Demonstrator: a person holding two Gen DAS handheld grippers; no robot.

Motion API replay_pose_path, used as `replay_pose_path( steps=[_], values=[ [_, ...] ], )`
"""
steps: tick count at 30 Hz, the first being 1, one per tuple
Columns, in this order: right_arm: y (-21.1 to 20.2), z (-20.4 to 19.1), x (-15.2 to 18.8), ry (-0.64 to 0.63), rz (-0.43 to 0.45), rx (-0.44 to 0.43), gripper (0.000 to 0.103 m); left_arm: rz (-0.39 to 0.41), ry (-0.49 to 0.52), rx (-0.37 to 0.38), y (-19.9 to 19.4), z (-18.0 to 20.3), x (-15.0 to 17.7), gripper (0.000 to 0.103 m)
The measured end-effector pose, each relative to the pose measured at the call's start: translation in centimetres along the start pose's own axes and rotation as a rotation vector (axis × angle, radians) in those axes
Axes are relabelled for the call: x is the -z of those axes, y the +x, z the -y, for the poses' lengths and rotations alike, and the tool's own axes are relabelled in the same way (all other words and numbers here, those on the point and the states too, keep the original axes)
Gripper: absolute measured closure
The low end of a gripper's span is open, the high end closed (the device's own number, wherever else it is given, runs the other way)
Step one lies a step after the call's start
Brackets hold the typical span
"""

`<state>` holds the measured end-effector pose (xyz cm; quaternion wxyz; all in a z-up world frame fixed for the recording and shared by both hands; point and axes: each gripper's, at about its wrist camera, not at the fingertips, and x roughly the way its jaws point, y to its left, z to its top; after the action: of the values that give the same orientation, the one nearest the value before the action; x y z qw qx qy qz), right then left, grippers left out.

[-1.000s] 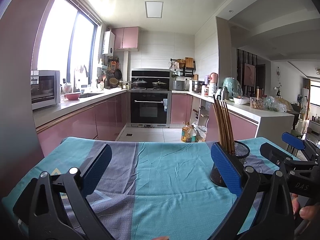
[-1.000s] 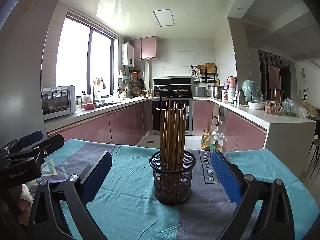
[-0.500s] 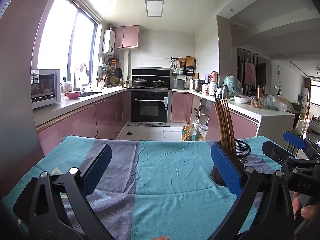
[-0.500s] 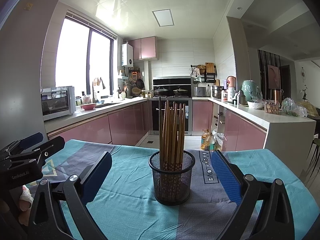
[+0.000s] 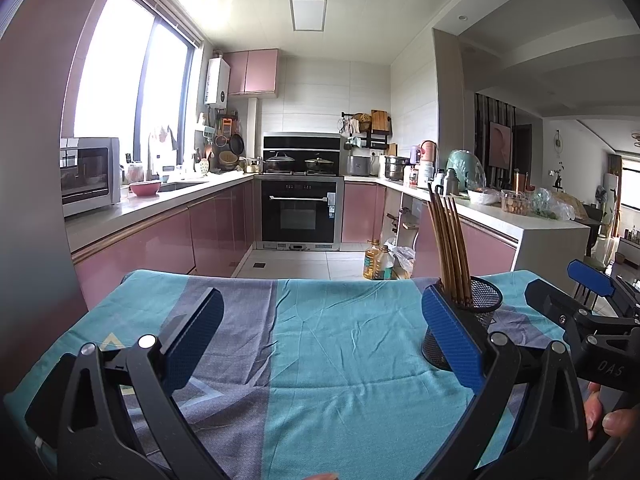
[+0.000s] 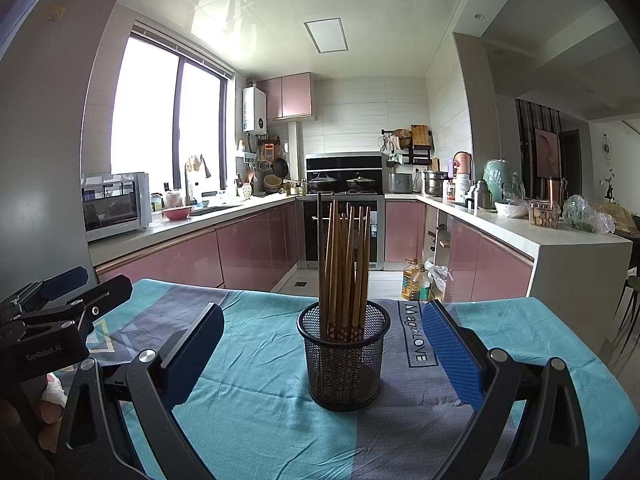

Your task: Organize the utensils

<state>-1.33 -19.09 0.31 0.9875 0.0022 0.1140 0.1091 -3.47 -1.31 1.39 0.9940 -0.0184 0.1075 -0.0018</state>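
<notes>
A black mesh cup (image 6: 343,356) stands upright on the teal and grey tablecloth (image 6: 256,412), holding several wooden chopsticks (image 6: 345,264). My right gripper (image 6: 320,356) is open, its blue pads on either side of the cup and a little nearer than it, not touching. My left gripper (image 5: 320,340) is open over bare cloth (image 5: 328,344) with nothing between its fingers. In the left wrist view the mesh cup (image 5: 486,300) and its chopsticks (image 5: 450,248) sit behind the right pad (image 5: 450,340). Each view shows the other gripper at its edge, held by a hand.
The table's far edge drops to a tiled kitchen floor. Pink cabinets, an oven (image 6: 340,220) and a white counter (image 6: 560,236) stand beyond. Oil bottles (image 6: 416,284) sit on the floor past the edge.
Both views have shifted only slightly; the cup sits a touch lower and nearer in the left wrist view. Both grippers stay open.
</notes>
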Motion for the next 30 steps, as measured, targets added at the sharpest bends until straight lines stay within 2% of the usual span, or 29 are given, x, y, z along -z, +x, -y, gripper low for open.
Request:
replay_pose_path(
  steps=[19, 30],
  values=[
    [0.01, 0.03, -0.07, 0.001, 0.0, 0.001, 0.007, -0.017, -0.014, -0.001, 0.06, -0.29, 0.52, 0.006],
    [0.03, 0.01, -0.02, 0.002, -0.001, -0.002, 0.007, -0.007, 0.012, 0.001, -0.2, -0.05, 0.48, 0.006]
  ],
)
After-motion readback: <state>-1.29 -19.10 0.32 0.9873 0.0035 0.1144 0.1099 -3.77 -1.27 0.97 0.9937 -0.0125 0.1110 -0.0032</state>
